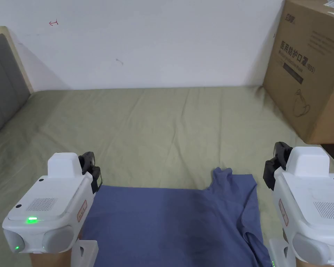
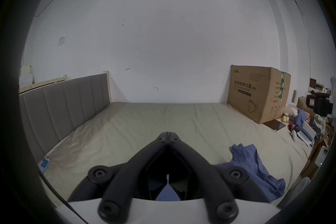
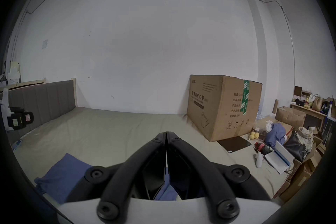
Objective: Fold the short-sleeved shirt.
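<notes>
Soft blue shirt (image 1: 169, 222) lies creased on bedsheet (image 1: 156, 128).

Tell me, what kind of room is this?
Probably a bedroom also used for storage. There is a bed with a padded grey headboard against a white wall, a big cardboard box standing on the bed, and more boxes and clutter piled beside it.

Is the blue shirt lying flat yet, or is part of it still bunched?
Partly bunched. The blue shirt lies mostly smooth on the bed, but its far right corner, toward the cardboard box, is rumpled and doubled over.
</notes>
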Available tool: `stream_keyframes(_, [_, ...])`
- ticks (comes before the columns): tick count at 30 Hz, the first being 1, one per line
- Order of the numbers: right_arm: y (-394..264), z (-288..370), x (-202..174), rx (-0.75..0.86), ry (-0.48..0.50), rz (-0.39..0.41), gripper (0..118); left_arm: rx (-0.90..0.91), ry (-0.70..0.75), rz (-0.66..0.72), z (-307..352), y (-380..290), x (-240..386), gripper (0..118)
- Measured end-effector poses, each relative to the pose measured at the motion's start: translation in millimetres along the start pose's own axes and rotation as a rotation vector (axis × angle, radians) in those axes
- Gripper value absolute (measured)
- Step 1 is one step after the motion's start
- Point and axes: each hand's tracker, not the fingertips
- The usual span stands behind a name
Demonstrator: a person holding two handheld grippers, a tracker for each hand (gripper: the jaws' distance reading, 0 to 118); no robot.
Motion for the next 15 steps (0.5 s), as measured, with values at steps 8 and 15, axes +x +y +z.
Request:
stream_keyframes(8, [-6, -27, 1, -0.031, 0.004, -0.017, 0, -0.231, -0.017, 0.010, -75, -12, -22, 0])
stream_keyframes(15, [-17, -66, 4, -0.081, -0.015, -0.007, 0, -0.453, -0.045, 0.006, -185, -40, -55, 0])
